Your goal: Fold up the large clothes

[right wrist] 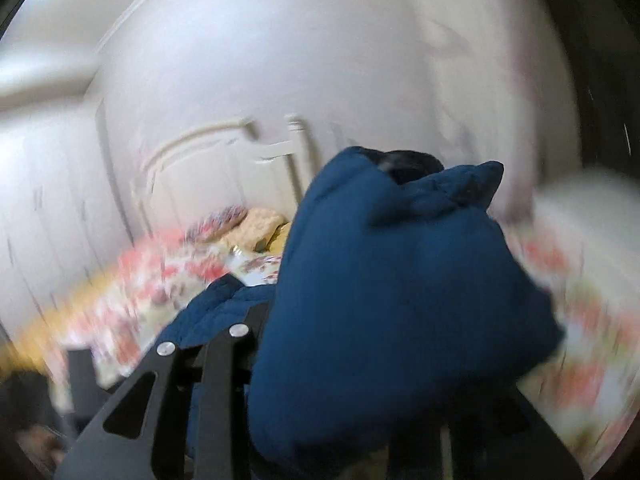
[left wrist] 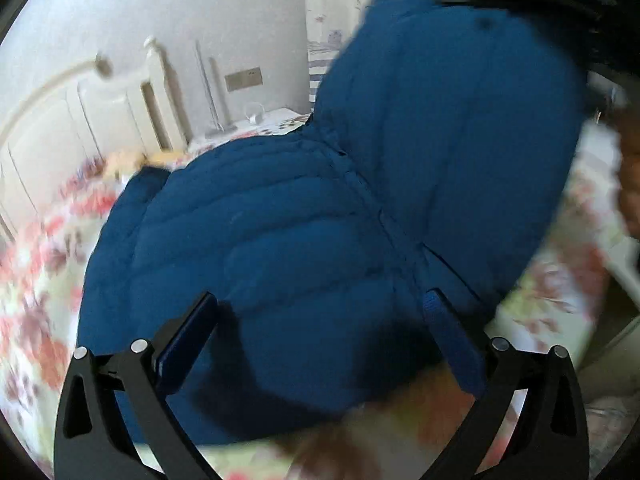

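the bed (left wrist: pixel 36 280) lies under my blue jacket (left wrist: pixel 320 220) — one part lifted at far right. my right gripper (right wrist: pixel 360 360) pinches a bunched fold; my left gripper (left wrist: pixel 320 320) hangs spread, empty — above the jacket.

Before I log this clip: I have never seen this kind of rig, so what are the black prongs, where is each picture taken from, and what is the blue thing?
There is no robot here. A person carries a two-finger gripper in each hand, and a fisheye camera on each looks forward along its fingers, hence the round, bent pictures.

The left wrist view shows the left gripper with its jaws wide apart and nothing clamped, over a blue puffer jacket lying on a floral bedspread, with a white headboard behind.

The right wrist view shows the right gripper lifting a bunched part of the same jacket. The fabric hides the fingertips, but the jacket hangs from between the jaws. Both pictures are blurred by motion.
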